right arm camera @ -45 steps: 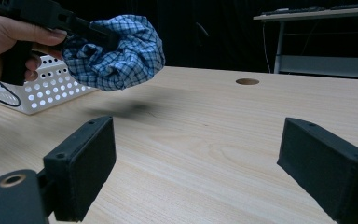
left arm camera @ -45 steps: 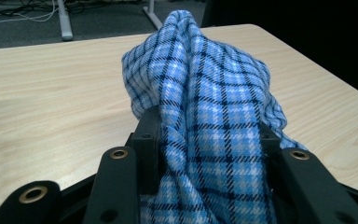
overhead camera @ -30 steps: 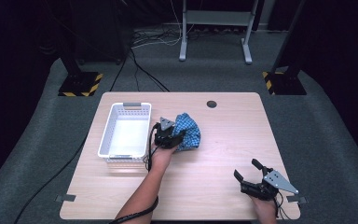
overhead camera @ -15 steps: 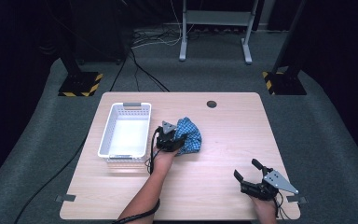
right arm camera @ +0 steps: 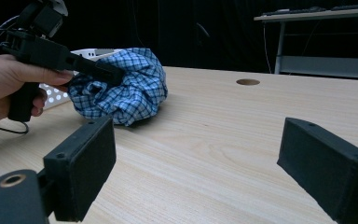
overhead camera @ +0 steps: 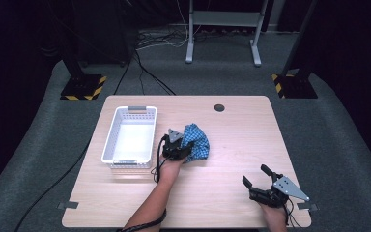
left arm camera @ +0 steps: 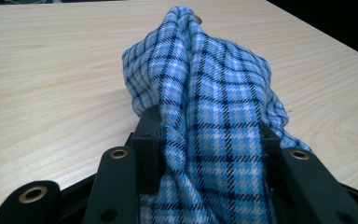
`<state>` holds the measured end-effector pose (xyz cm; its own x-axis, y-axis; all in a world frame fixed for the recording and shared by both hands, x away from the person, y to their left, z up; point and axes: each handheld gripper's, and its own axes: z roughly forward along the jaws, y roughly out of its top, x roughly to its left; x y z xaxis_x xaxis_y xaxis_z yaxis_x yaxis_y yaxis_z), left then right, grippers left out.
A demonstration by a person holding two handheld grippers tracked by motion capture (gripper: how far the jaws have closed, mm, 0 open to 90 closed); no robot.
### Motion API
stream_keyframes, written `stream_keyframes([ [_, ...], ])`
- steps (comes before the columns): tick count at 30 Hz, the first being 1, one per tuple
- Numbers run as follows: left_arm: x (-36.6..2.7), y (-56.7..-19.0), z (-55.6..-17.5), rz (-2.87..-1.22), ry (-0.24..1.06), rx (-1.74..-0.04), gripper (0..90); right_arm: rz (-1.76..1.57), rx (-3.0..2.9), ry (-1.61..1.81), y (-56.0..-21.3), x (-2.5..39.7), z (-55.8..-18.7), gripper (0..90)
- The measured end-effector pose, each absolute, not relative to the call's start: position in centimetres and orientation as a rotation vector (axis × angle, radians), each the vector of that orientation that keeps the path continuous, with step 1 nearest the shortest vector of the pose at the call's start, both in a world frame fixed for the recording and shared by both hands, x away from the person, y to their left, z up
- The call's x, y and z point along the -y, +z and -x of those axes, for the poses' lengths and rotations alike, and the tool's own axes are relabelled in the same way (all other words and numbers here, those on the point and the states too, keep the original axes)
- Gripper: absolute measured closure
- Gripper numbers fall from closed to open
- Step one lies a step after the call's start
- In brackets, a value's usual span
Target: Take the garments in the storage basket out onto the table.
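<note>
Blue checked cloth (overhead camera: 196,143) bunches mid-table beside the white basket (overhead camera: 129,140), pinched between the left gripper's (overhead camera: 183,151) jaws, forearm reaching forward, while the right gripper (overhead camera: 257,180) rests near the table (overhead camera: 241,125) edge, jaws wide apart, empty.

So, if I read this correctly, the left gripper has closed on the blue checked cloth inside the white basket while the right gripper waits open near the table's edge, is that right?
Not quite: the blue checked cloth lies on the table beside the white basket, not inside it, as the high view shows. The rest holds: the left gripper has its jaws closed on the cloth, and the right gripper waits open near the table's edge.
</note>
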<state>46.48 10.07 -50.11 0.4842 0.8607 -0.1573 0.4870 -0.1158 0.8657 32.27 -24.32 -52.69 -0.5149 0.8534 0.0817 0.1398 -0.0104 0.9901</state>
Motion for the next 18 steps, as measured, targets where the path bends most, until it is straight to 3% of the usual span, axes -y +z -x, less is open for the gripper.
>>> stream_keyframes([
  [10,-10.01,-50.19,-46.59,-1.77,0.489,-1.137,55.5,-1.036,-1.69,1.579,-52.69,24.36,-32.29,9.9],
  [18,-9.89,-49.98,-46.86,-1.787,0.475,-1.115,36.8,-1.037,-1.69,1.58,-52.69,24.36,-32.29,9.9],
])
